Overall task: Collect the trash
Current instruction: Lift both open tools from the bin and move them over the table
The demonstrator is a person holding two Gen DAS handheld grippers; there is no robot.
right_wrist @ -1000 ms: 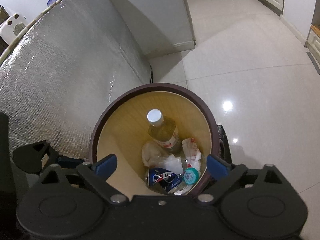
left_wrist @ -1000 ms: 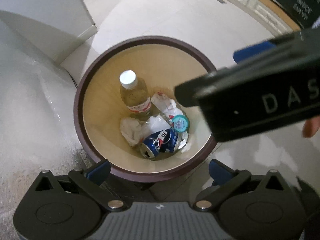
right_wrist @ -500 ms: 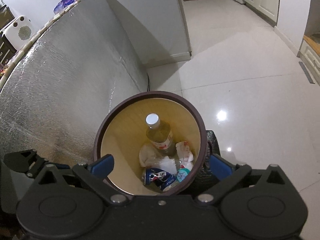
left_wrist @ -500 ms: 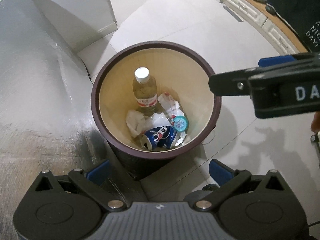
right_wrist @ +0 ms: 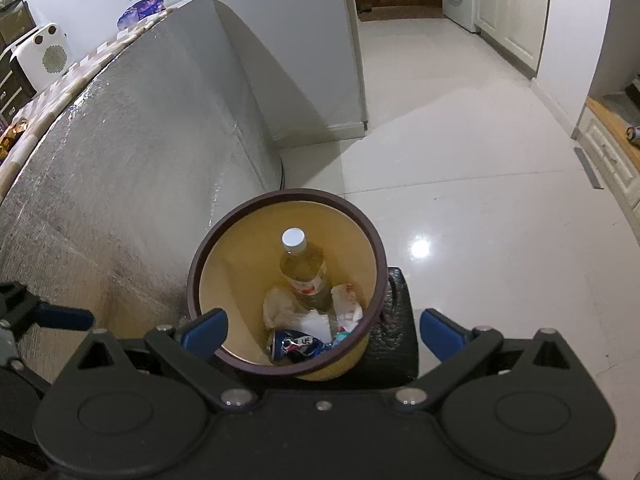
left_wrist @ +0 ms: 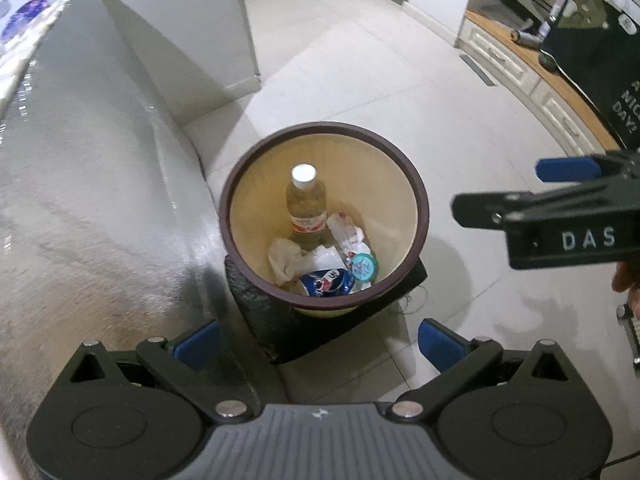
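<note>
The waste bin stands on the floor, just beside the foil-covered surface, on a dark base. Inside the bin: a capped bottle leaning against the far wall, a crushed blue can at the near wall, crumpled paper beside the can, a teal lid and a torn wrapper toward the right wall.

The left gripper hangs above the bin's near rim; its jaws stand wide apart and carry nothing. The right gripper likewise hangs above the near rim, jaws wide apart and empty; in the left wrist view it appears to the right of the bin.

Judged step: deposit is complete, since trash lies in the bin and neither gripper holds an item. No loose trash shows on the floor near the bin. The next move calls for locating any remaining item away from the bin, then approaching it with jaws apart. If none remains, the task appears finished.
</note>
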